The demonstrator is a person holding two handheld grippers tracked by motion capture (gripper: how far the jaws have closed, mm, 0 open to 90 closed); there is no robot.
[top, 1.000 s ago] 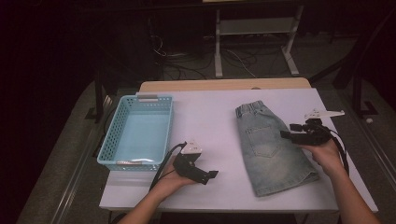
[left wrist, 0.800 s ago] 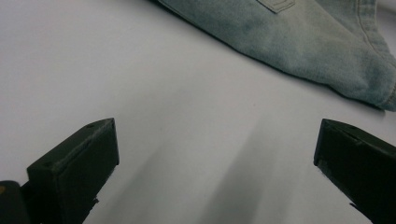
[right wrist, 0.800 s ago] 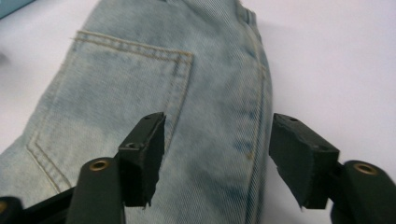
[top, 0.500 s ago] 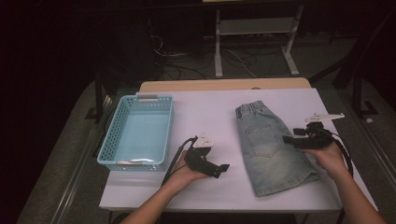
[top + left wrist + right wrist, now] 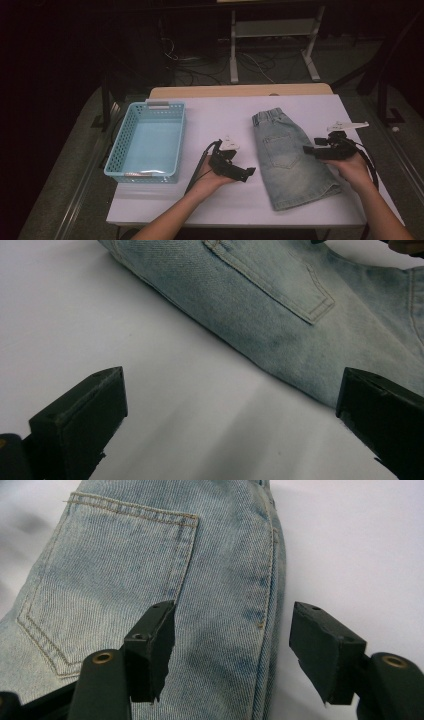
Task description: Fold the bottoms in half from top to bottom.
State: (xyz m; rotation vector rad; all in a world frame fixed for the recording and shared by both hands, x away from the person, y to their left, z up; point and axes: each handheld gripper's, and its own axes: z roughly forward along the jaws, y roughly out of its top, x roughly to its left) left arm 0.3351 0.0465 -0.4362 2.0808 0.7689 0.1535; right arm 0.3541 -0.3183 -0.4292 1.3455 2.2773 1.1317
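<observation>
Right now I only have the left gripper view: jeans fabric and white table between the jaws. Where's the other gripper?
Observer: The right gripper sits at the far edge of the denim shorts, its jaws apart over the side seam.
Operator: Holding the cloth?
Observer: No. In the right gripper view both pads stand clear of the fabric, one over the back pocket, one over the table.
Operator: Anything else on the table?
Observer: A light blue basket stands on the other side of the left gripper, away from the shorts.
</observation>
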